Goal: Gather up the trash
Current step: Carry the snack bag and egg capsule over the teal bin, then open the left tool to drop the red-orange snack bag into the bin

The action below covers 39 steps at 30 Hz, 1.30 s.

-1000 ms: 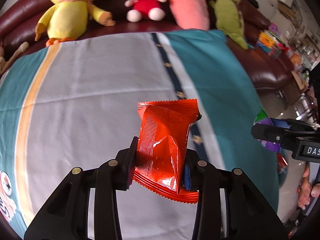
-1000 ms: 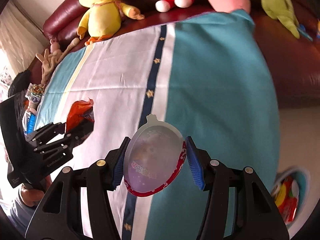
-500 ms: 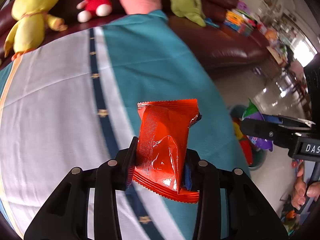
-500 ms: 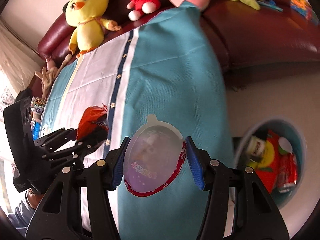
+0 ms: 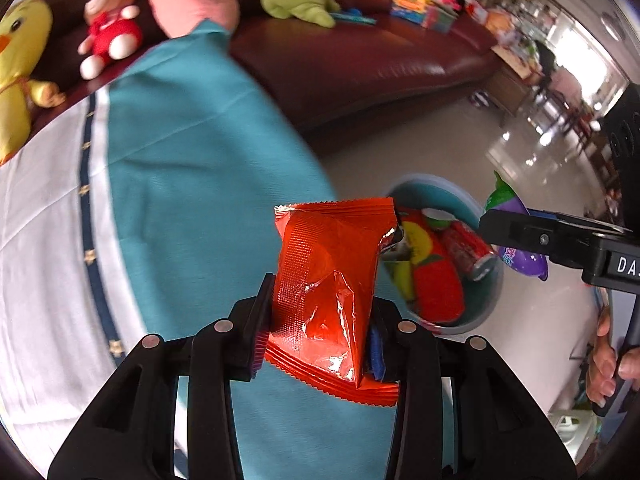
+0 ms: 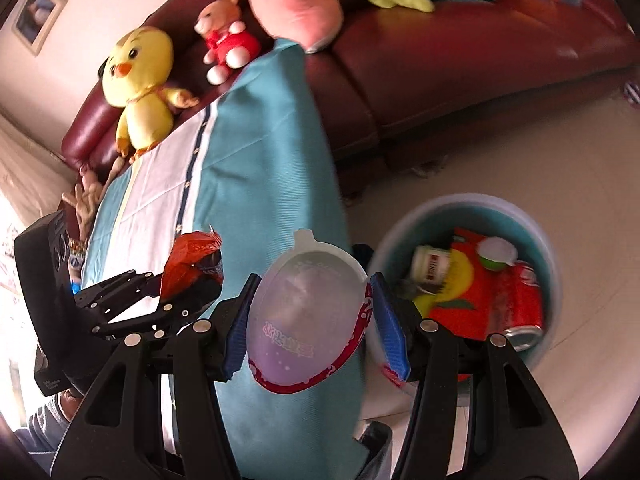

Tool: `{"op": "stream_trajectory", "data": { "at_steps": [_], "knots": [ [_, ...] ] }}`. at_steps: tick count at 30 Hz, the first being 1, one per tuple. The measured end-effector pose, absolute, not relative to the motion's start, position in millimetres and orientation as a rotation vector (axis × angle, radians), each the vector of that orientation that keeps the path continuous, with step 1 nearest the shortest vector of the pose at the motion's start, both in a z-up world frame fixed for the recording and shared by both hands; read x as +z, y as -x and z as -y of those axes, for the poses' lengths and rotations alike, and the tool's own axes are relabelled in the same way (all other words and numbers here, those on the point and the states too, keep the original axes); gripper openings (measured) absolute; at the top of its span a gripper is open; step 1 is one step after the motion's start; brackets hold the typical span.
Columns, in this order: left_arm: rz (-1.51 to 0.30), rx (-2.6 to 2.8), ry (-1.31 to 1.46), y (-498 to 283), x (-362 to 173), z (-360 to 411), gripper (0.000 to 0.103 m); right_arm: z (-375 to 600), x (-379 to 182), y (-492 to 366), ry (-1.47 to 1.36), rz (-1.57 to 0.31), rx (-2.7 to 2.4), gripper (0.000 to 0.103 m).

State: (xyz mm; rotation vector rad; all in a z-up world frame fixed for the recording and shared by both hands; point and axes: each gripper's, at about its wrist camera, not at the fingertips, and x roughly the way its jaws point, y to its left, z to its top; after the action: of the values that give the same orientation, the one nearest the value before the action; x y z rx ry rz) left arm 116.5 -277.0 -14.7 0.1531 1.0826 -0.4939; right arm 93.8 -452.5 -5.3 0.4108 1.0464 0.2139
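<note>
Right wrist view: I have my right gripper (image 6: 316, 312) pinching an oval plastic lid (image 6: 306, 316) and my left gripper (image 5: 320, 320) clamping a red snack wrapper (image 5: 330, 280), both near the floor bin (image 6: 552, 264) at right for dropping.

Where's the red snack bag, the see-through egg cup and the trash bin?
red snack bag (image 5: 328, 276): left wrist view, middle of its crinkled front.
see-through egg cup (image 6: 306, 312): right wrist view, middle of its clear lid.
trash bin (image 6: 554, 256): right wrist view, its pale rim on the right.
</note>
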Motion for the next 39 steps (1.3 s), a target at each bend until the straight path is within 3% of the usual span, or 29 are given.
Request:
{"op": "stream_trajectory", "data": {
  "at_steps": [13, 28, 33, 35, 37, 39],
  "knots": [
    [-1.126, -0.622, -0.27, -102.2, -41.8, 367.0, 0.041, 544.4, -18.9, -60.7, -0.53, -1.021, 0.1, 0.053],
    [-1.181, -0.676, -0.314, -108.1, -70.0, 417.9, 0.045, 574.0, -34.0, -61.7, -0.56, -1.056, 0.057, 0.053],
    [-1.196, -0.676, -0.311, -111.9, -75.4, 418.1, 0.058, 578.1, -37.9, -65.9, -0.571, -1.062, 0.052, 0.053],
    [-1.195, -0.67, -0.313, -114.5, -76.4, 417.6, 0.076, 578.2, -39.5, -67.8, -0.573, -1.066, 0.052, 0.053],
    [-1.183, -0.666, -0.313, -114.6, -76.4, 414.3, 0.085, 576.7, -41.0, -68.2, -0.574, -1.07, 0.05, 0.053],
    [-1.176, -0.666, -0.317, -113.3, -75.5, 411.7, 0.086, 575.5, -42.5, -69.7, -0.576, -1.076, 0.051, 0.053]
  ]
}}
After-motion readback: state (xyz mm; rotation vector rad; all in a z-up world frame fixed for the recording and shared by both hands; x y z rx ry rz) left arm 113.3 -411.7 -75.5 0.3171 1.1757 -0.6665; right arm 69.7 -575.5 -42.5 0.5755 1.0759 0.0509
